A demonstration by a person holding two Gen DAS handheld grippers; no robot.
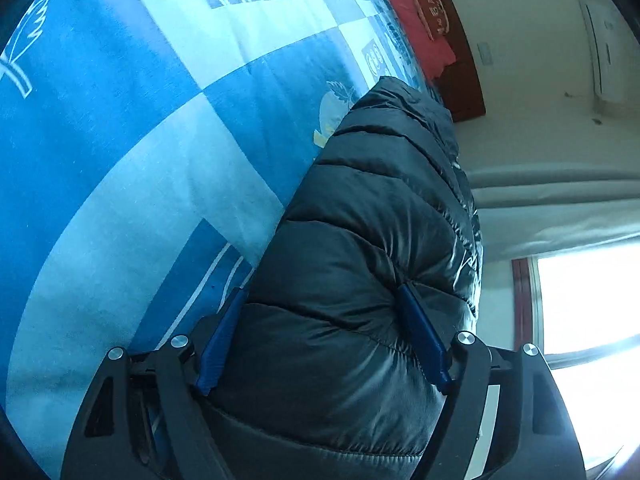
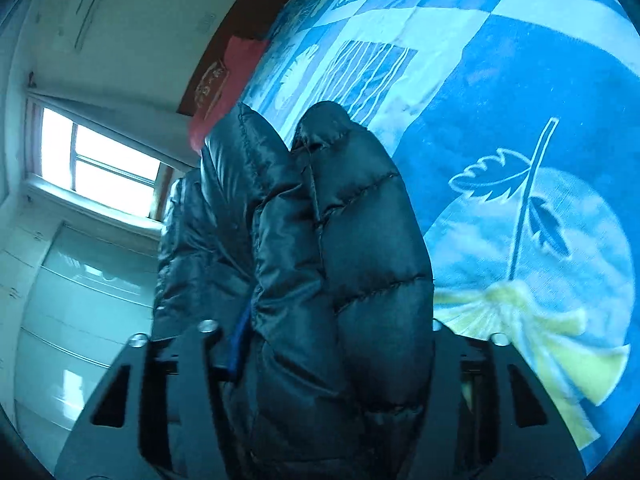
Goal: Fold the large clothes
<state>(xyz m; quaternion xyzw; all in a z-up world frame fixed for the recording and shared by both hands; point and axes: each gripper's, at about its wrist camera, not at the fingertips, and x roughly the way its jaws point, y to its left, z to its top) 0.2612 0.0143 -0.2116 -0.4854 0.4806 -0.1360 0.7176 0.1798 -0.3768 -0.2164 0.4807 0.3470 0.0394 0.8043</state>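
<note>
Puffer jacket [image 1: 360, 248]: black quilted cloth, slick with a faint sheen, stitched into padded channels. Bedsheet [image 1: 132, 140]: matt woven cloth, printed blue and pale. Left gripper [image 1: 324, 332]: matt black plastic body, blue plastic fingers [image 1: 424, 336], bright metal pins. Red pillow [image 1: 416, 20]: matt cloth. Headboard [image 1: 464, 80]: dark polished wood.

Blue patchwork bed sheet [image 1: 132, 128] — black puffer jacket [image 1: 372, 216], red cloth [image 1: 424, 36] atop.
</note>
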